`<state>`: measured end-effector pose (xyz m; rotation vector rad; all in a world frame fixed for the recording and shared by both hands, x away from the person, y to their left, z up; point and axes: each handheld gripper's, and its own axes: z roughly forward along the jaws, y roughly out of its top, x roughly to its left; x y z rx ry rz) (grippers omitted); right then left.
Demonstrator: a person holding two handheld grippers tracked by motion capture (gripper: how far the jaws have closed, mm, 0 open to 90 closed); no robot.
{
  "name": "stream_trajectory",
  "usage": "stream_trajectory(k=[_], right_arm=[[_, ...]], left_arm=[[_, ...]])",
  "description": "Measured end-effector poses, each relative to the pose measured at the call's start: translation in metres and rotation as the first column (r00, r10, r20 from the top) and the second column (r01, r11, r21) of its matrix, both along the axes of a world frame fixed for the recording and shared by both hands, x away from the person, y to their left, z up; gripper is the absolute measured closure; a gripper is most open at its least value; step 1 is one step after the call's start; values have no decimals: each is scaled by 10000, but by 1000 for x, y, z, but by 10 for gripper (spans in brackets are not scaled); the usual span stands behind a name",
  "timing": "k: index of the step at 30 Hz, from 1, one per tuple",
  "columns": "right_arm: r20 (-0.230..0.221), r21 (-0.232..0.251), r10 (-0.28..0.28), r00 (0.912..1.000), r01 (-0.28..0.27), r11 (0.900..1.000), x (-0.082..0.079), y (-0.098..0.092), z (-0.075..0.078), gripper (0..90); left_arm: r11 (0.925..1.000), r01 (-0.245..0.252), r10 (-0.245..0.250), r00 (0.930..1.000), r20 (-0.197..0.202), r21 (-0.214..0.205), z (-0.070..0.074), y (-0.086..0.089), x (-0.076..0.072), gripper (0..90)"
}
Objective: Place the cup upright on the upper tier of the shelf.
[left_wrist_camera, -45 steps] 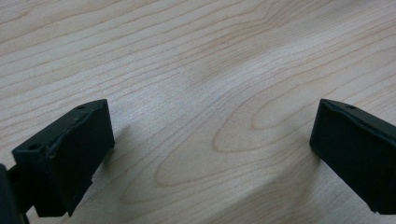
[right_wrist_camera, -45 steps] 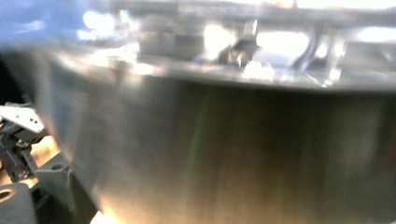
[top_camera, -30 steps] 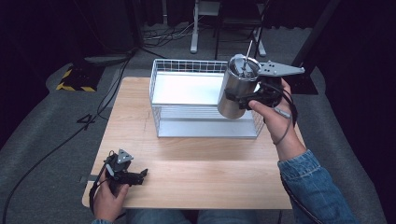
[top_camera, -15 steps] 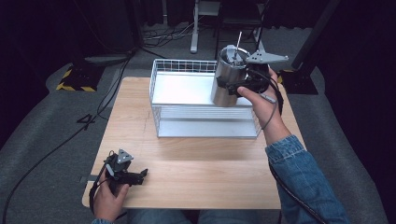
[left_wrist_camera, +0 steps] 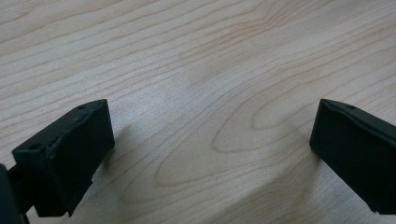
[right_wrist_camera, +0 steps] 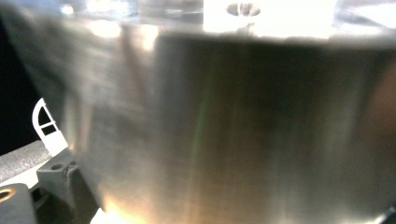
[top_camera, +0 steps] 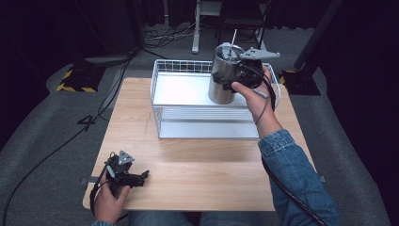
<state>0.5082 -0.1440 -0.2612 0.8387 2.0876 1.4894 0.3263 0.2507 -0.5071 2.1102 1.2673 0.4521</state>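
Canister (top_camera: 225,75): upright over basket (top_camera: 162,120), grasped by right gripper (top_camera: 241,81).
Left gripper (top_camera: 141,177): fingers (left_wrist_camera: 65,158) released, on tabletop (top_camera: 202,165).

Brushed, satin-bright steel on the metal canister (top_camera: 225,75), streaked with soft vertical reflections across its wall (right_wrist_camera: 243,130). Thin white-coated wire on the basket (top_camera: 162,80), with a smooth, pale, faintly glossy sheet as its floor. Light wood on the table (top_camera: 202,165), smooth and matt, with clear wavy grain (left_wrist_camera: 201,70). Matt black plastic on the left gripper (top_camera: 126,173), slightly grainy at the jaw blocks, with a dull grey plate on top. Same matt black body and flat grey plate on the right gripper (top_camera: 244,75). Blue denim on the sleeve (top_camera: 291,174), coarse and woven.
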Motion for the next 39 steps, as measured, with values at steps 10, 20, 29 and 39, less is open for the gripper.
stream_trajectory(k=[10,20,29,39], right_arm=[[105,-40,87,9999,-86,10000,0,0,-1,31],[44,-594,-29,10000,32,9982,1,3,-2,0],[136,-608,-174,9998,182,9980,0,5,-2,0],[72,-589,-235,9997,239,9980,-6,0,3,0]], left_arm=[[10000,-26,26,10000,10,-34,0,0,0,2],[10000,-3,3,10000,2,-5,0,0,0,1],[10000,-2,2,10000,0,-4,0,0,0,2],[10000,-34,34,10000,6,-40,0,0,0,2]])
